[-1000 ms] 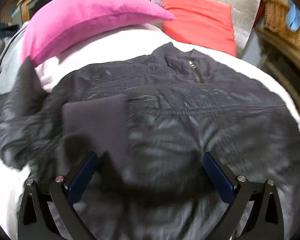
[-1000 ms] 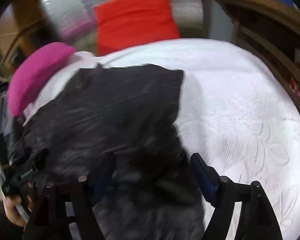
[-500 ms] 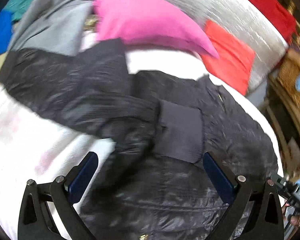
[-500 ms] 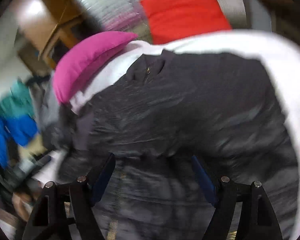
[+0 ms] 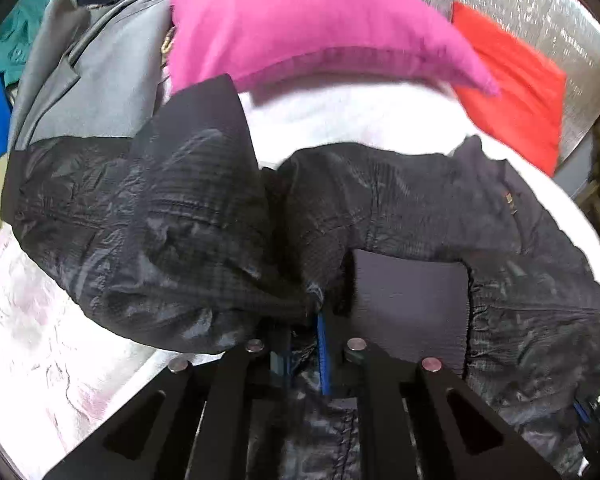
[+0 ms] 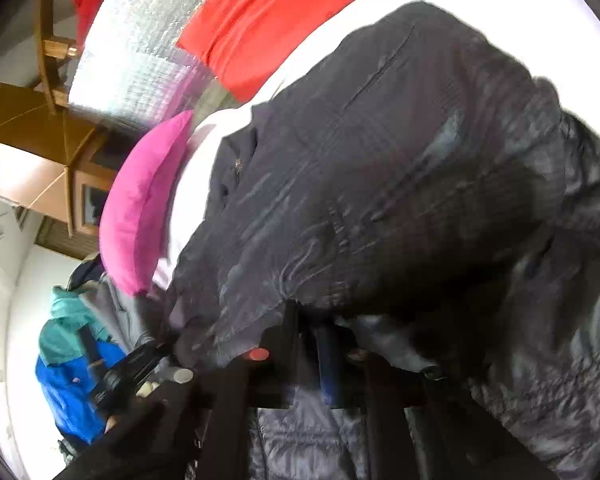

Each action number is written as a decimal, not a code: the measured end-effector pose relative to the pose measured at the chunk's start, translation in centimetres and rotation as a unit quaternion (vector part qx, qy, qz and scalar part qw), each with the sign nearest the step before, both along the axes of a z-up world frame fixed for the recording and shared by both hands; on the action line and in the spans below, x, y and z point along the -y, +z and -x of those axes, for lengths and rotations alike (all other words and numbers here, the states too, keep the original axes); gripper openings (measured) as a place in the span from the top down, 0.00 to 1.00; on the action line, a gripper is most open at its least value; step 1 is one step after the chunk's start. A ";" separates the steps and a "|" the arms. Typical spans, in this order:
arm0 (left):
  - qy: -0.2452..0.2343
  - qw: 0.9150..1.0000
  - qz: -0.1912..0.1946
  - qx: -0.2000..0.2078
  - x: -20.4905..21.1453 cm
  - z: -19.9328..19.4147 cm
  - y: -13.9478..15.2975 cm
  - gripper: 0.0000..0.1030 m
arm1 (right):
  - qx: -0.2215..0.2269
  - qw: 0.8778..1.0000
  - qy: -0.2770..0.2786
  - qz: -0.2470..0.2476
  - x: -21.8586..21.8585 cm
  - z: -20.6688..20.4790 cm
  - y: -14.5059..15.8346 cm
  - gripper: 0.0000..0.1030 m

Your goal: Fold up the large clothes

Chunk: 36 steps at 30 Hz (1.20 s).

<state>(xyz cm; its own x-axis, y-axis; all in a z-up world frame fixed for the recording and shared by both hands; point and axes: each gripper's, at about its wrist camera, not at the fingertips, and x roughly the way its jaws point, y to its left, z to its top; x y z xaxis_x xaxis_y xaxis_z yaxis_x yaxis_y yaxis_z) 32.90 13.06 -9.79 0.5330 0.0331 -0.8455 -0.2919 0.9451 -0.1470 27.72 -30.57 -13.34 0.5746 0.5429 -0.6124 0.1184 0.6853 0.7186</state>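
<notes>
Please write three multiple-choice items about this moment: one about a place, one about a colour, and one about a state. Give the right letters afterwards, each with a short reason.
1. Where does the black jacket lie?
A. on the white bed cover
B. on a wooden chair
C. on a hanger

2. Which colour is the pillow just behind the jacket?
A. green
B. pink
C. yellow

3. How does the left gripper stand?
A. wide open above the jacket
B. shut on a pillow
C. shut on the jacket's fabric

Answers:
1 A: the white cover shows around the jacket in both views.
2 B: the pink pillow rests above the jacket's sleeve, with a red cushion farther back.
3 C: its jaws have just closed, and dark fabric bunches between the blue pads.
</notes>
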 end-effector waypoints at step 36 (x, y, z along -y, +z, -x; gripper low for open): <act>-0.078 0.994 -0.075 -0.015 3.1 2.3 -0.8 0.90 | -0.007 0.998 0.052 0.021 0.7 3.2 0.6 0.36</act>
<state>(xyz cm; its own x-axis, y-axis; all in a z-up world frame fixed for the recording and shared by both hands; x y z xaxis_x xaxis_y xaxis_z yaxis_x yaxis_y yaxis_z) 30.56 9.94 -10.55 0.5163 0.0801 -0.8527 -0.1431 0.9897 0.0063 24.52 -31.24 -12.72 0.5075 0.5724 -0.6441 0.0548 0.7245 0.6871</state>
